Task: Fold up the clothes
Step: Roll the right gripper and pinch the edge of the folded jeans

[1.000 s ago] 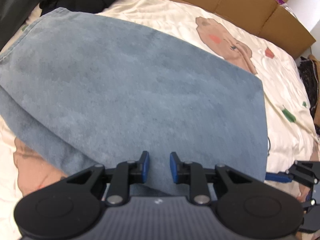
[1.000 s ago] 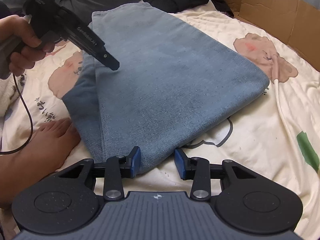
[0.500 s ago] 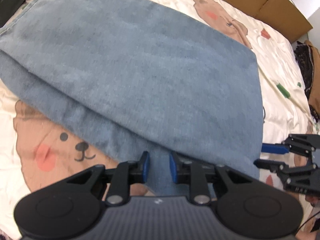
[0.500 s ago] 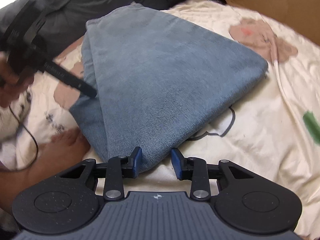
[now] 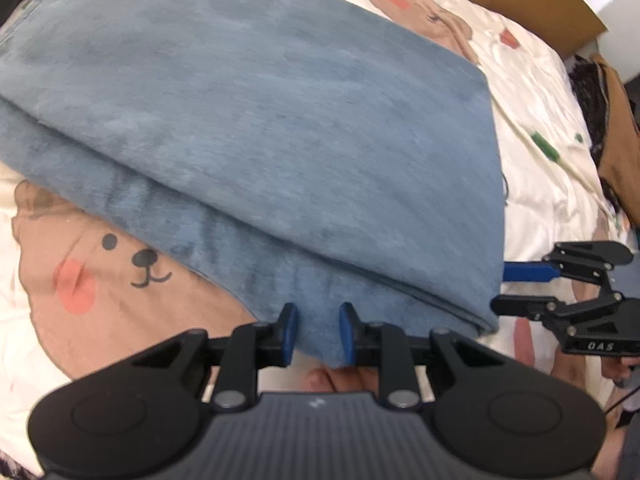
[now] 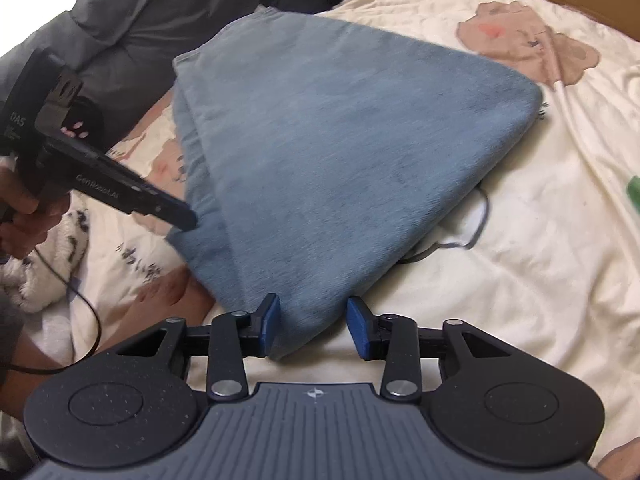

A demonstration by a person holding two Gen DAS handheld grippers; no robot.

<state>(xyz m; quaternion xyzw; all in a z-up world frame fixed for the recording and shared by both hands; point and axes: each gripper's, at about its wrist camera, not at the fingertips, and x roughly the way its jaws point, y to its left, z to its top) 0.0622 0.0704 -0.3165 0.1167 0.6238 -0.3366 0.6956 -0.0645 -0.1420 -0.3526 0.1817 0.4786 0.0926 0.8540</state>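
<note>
A folded blue denim garment (image 5: 280,132) lies on the cream bear-print bed sheet (image 5: 80,280); it also shows in the right wrist view (image 6: 340,160). My left gripper (image 5: 318,334) is open, its blue pads either side of the garment's near lower edge. My right gripper (image 6: 314,326) is open, with the garment's near corner between its pads. The right gripper also shows at the right of the left wrist view (image 5: 516,288), at the garment's corner. The left gripper shows in the right wrist view (image 6: 180,214), at the garment's left edge.
Cardboard boxes (image 5: 540,4) stand behind the bed. Dark clothes (image 6: 168,12) are piled at the far side. A brown and black item (image 5: 608,120) lies at the right edge. A bare foot (image 5: 340,378) rests on the sheet beneath the left gripper.
Both grippers have pulled back toward the garment's near edge. More of the lower folded layer and the bear print now shows. The right gripper's jaws have widened.
</note>
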